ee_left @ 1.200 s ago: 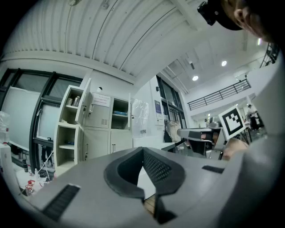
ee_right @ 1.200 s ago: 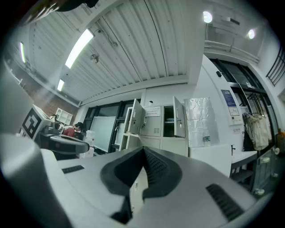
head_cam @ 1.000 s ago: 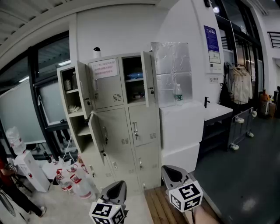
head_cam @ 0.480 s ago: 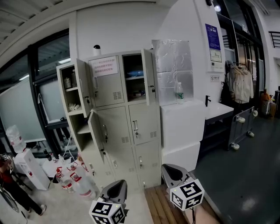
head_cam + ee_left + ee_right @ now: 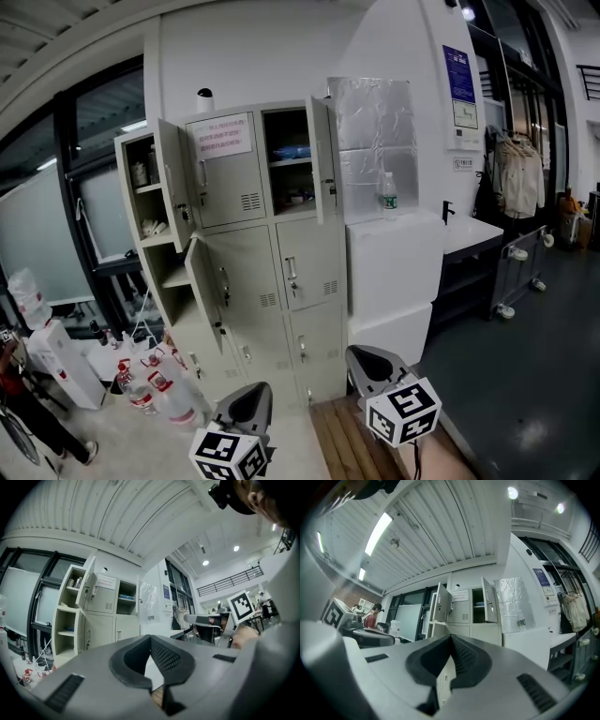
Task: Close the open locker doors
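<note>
The beige locker cabinet (image 5: 281, 272) stands against the white wall ahead. Three doors hang open: the top-left door (image 5: 172, 195), the top-right door (image 5: 322, 159) and the middle-left door (image 5: 203, 291). The other doors are closed. My left gripper (image 5: 249, 396) and right gripper (image 5: 367, 358) sit low in the head view, well short of the cabinet. Both are shut and hold nothing. The left gripper view shows its jaws (image 5: 150, 639) meeting, with the lockers (image 5: 96, 616) far off. In the right gripper view the jaws (image 5: 451, 638) also meet, with the open doors (image 5: 489, 600) beyond.
Several large water bottles (image 5: 155, 389) stand on the floor left of the cabinet, beside a water dispenser (image 5: 58, 361). A person (image 5: 19, 403) is at the left edge. Right of the lockers is a white block (image 5: 394, 272) bearing a bottle (image 5: 388, 197). Wooden slats (image 5: 342, 441) lie underfoot.
The cabinet has grown slightly larger and shifted a little in the head view as I moved toward it. Both grippers stay shut, low in the picture.
</note>
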